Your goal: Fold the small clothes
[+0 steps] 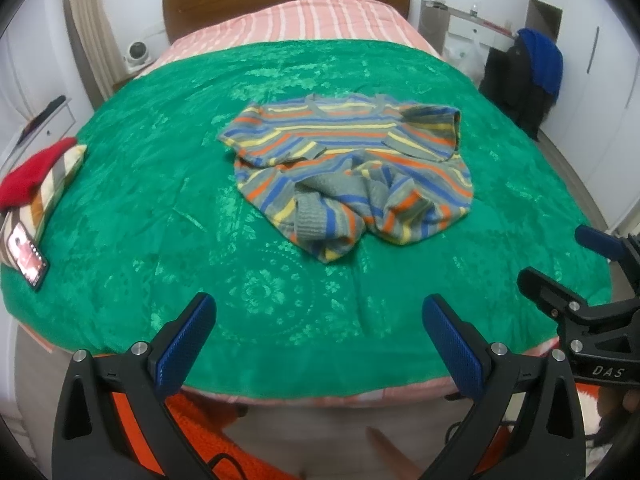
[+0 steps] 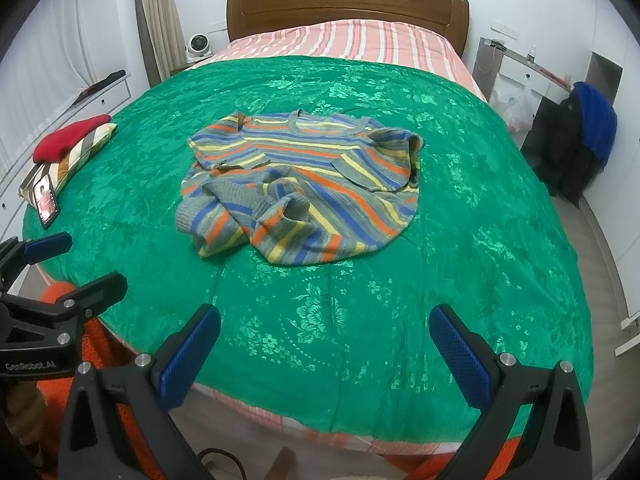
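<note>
Bunching hides striped sweater (image 2: 298, 188) sleeves, hem.

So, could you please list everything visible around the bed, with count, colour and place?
striped sweater: one, grey with blue, orange and yellow stripes, crumpled mid-bed
bedspread: one, green, covering the bed
striped sheet: one, pink and white, by the headboard
headboard: one, brown wood, far end
red garment: one, on the striped pillow
striped pillow: one, bed's left edge
phone: one, screen lit, by the pillow
fan: one, white, left of the headboard
blue garment: one, right, over dark clothing
left hand-held gripper: open
right hand-held gripper: open
</note>
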The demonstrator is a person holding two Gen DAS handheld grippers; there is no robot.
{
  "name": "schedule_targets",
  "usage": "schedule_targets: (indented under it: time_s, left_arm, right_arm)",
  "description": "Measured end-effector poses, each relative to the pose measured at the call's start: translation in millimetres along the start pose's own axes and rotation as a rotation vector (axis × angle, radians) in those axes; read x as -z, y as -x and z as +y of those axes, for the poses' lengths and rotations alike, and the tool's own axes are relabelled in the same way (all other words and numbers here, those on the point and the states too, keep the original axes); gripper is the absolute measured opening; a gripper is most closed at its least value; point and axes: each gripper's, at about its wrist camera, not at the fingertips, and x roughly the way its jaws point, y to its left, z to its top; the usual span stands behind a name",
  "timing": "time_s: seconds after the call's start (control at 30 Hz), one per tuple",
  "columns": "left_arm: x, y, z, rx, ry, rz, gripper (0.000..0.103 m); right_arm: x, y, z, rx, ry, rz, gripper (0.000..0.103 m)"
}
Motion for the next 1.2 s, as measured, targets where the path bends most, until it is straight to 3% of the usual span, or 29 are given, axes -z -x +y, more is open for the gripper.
schedule_targets:
  time_s: [1.2]
  left_arm:
    - [0.8,-1.1,0.6,-0.003,0.001,0.005,0.103]
  right_arm:
    - [3.3,-6.7,0.6,-0.003,-0.004,0.023,0.103]
